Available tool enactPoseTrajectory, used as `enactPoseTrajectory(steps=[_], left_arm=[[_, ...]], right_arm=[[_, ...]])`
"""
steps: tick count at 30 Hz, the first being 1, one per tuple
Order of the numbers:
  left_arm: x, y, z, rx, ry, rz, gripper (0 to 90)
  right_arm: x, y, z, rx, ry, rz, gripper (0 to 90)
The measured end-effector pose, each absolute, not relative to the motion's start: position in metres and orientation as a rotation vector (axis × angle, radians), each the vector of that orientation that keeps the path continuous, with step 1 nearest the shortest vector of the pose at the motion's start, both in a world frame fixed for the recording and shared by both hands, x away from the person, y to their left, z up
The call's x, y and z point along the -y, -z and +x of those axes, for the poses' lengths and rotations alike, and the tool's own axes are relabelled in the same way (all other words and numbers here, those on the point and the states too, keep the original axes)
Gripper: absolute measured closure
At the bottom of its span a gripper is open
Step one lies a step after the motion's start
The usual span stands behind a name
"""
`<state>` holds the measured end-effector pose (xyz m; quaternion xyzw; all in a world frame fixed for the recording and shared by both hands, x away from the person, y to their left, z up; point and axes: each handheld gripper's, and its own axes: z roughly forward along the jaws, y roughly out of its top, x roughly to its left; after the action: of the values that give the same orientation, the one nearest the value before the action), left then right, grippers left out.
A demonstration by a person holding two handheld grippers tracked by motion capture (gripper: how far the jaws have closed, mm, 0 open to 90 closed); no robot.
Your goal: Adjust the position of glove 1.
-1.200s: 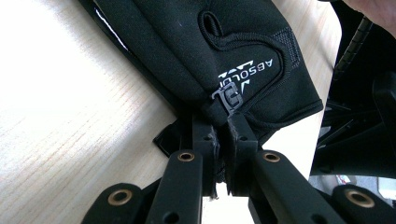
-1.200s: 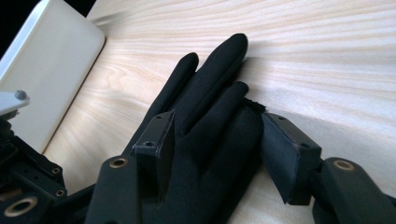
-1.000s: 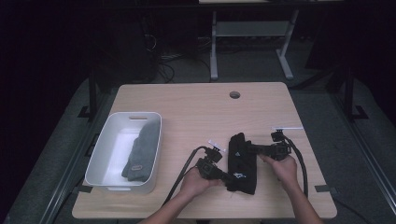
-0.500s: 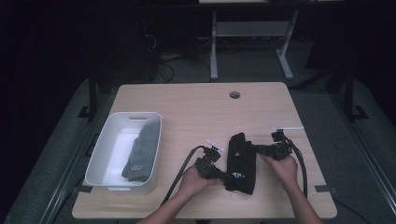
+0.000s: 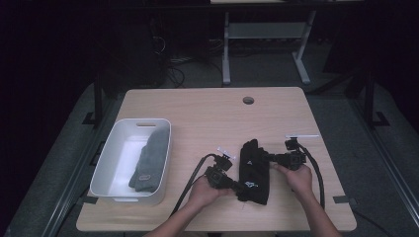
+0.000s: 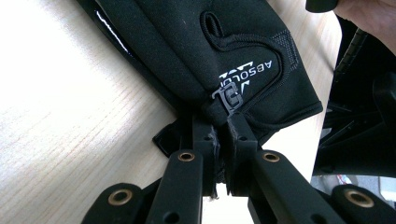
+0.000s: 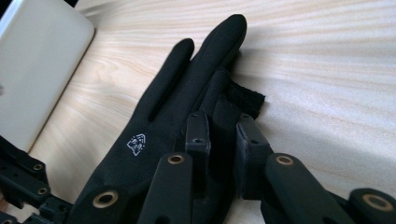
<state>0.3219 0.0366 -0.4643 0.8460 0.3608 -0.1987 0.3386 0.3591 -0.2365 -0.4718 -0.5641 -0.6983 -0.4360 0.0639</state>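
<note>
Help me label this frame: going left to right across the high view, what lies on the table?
White bin holding a grey glove → left gripper → black glove → right gripper. Both grippers are shut on the black glove; the right's jaws have just been closing.

The glove (image 5: 254,170) is black, with white printed lettering near the cuff and a small white emblem on its back (both claws are black as well). The desk (image 5: 207,116) is pale wood with a fine grain pattern. The bin (image 5: 112,163) is white and holds a grey cloth (image 5: 149,163).
</note>
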Motion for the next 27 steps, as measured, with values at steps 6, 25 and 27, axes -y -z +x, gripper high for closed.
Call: enactPoseTrajectory(steps=[6, 25, 27], left_arm=[[-0.040, 0.459, 0.322, -0.940, 0.515, 2.188, 84.7], [-0.064, 0.420, 0.322, -0.904, 0.447, 2.140, 84.6], [-0.067, 0.416, 0.322, -0.907, 0.442, 2.131, 84.6]], right_arm=[[0.235, 0.462, 0.358, 2.097, 1.338, -1.706, 77.9], [0.215, 0.409, 0.362, 2.185, 1.413, -1.633, 77.8], [0.214, 0.407, 0.363, 2.180, 1.413, -1.632, 77.8]])
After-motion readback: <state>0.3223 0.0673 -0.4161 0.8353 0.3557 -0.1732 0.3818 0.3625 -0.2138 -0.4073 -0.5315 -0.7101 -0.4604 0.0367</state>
